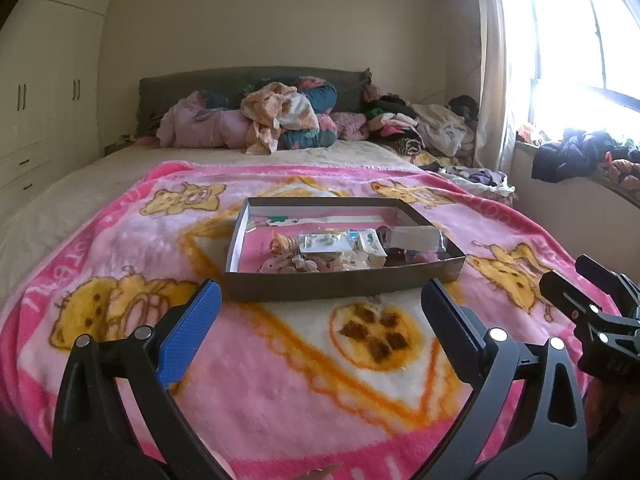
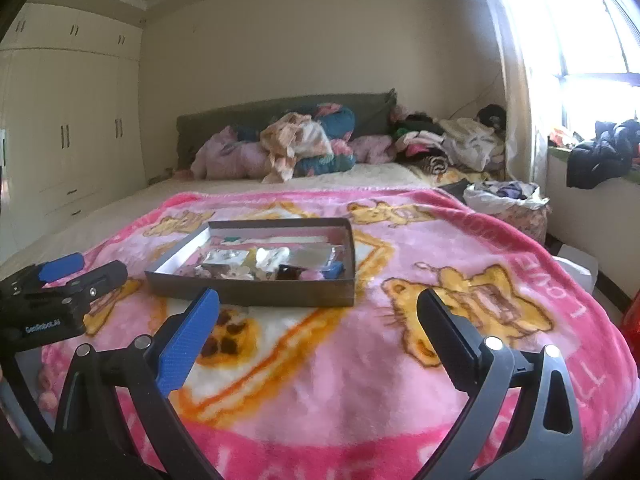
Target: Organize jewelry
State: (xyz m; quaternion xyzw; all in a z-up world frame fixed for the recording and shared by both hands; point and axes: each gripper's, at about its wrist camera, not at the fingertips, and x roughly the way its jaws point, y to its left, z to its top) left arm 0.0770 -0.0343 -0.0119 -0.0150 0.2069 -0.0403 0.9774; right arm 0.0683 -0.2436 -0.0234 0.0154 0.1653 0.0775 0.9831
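Observation:
A shallow dark cardboard box [image 1: 340, 282] lies on the pink bear-print blanket [image 1: 280, 380]. It holds several small jewelry packets [image 1: 324, 242], pale trinkets and dark pieces. My left gripper [image 1: 320, 296] is open and empty, just short of the box's near wall. My right gripper [image 2: 316, 308] is open and empty, near the box's [image 2: 256, 292] front right corner. Each gripper shows in the other's view: the right one at the right edge of the left wrist view [image 1: 592, 292], the left one at the left edge of the right wrist view [image 2: 76, 272].
Pillows and crumpled bedding [image 1: 272, 120] lie at the headboard. A heap of clothes [image 1: 420, 124] fills the far right corner. Wardrobes [image 1: 44, 112] line the left wall. A bag of clothes [image 2: 508, 204] stands beside the bed, with a window sill [image 2: 600, 156] to the right.

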